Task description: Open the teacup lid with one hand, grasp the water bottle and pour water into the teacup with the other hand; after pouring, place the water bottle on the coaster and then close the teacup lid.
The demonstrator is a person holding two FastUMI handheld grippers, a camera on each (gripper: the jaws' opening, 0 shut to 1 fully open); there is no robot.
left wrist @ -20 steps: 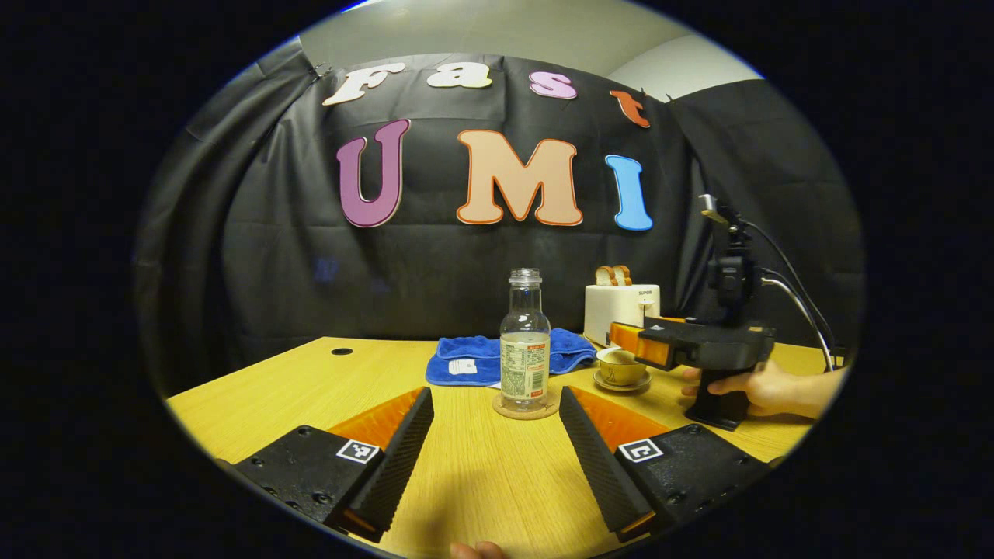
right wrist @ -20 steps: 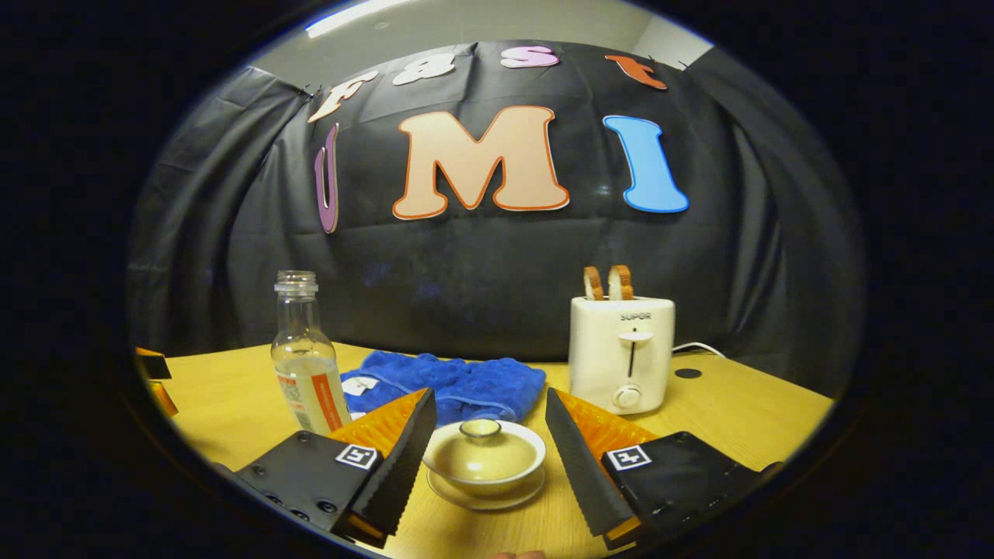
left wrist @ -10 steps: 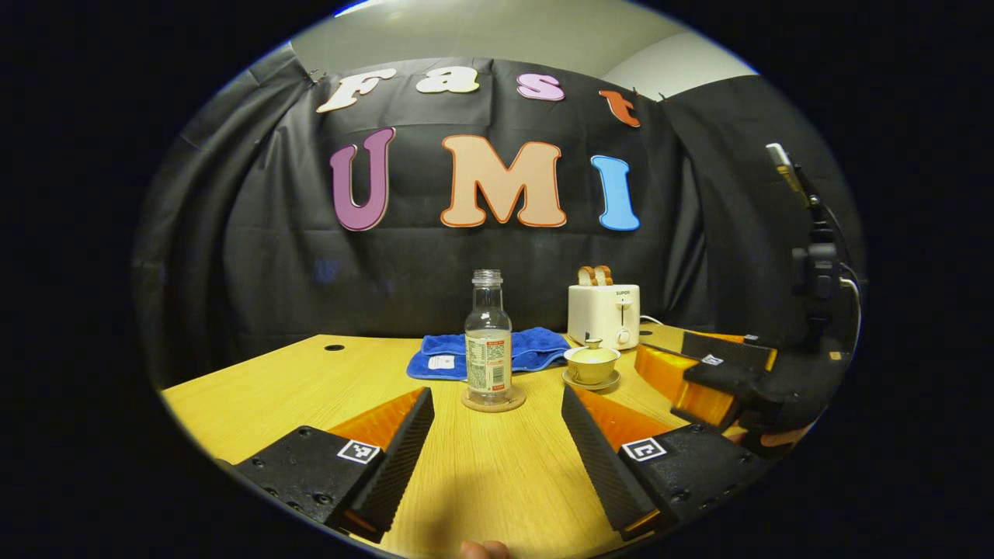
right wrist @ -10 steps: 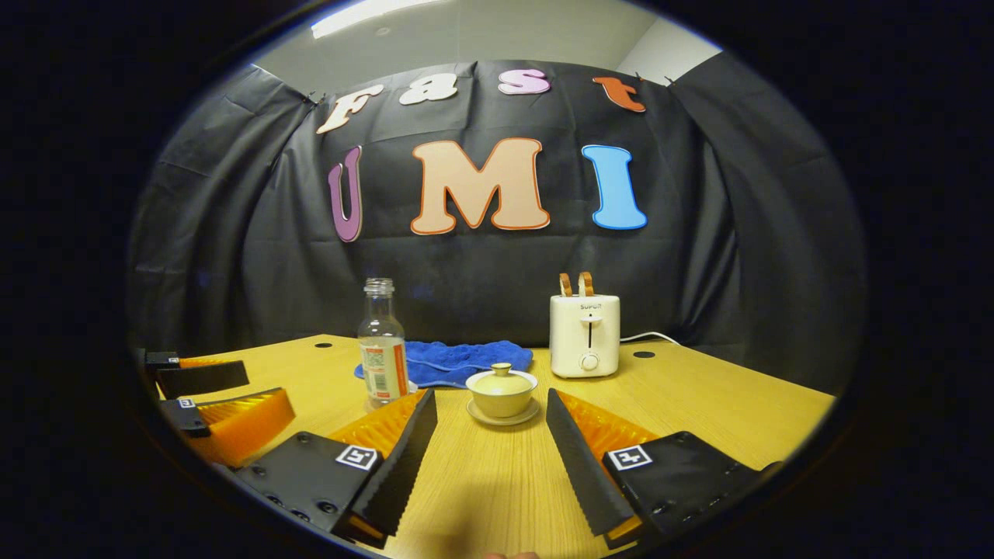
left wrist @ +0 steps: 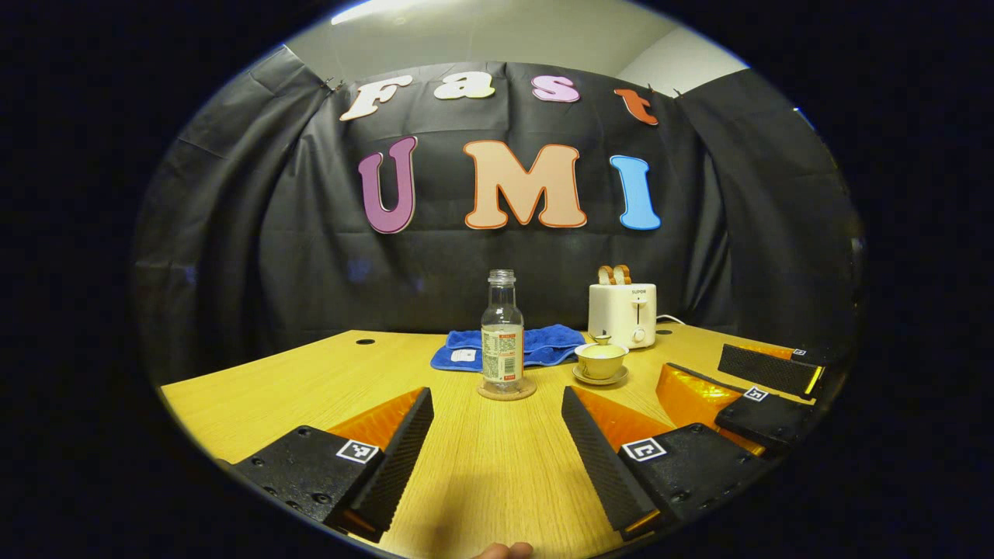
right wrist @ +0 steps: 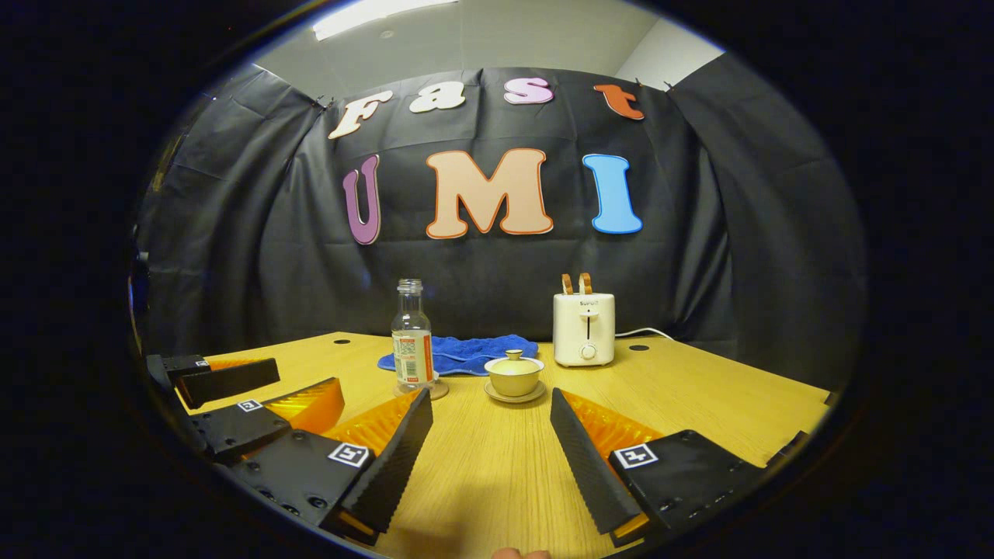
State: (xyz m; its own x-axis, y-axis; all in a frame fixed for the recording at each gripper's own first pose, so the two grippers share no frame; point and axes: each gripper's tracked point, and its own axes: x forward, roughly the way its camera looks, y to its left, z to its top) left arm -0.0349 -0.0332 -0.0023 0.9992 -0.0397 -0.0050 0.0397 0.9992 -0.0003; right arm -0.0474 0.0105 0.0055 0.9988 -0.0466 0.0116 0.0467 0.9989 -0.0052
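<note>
So both tools are wide open and holding nothing. The left tool (left wrist: 497,458) has the water bottle (left wrist: 502,332) straight ahead of it, well out past its fingertips, standing upright on the coaster (left wrist: 506,390). The teacup (right wrist: 513,376) sits on its saucer dead ahead of the right tool (right wrist: 491,458), lid (right wrist: 513,359) on, also well out of reach. Bottle and cup are just beside each other, so watch for bumping.

Handling-wise, my guess: the bottle looks like clear glass or hard plastic with no cap, partly filled, so it's stiff, a bit slick, and will slosh if tipped. Grab it mid-body around the label. The lid looks ceramic, light but chippy and smooth; the little knob on top is the only sensible place to pinch, and gently. The table (left wrist: 311,388) is bare wood around them.
</note>
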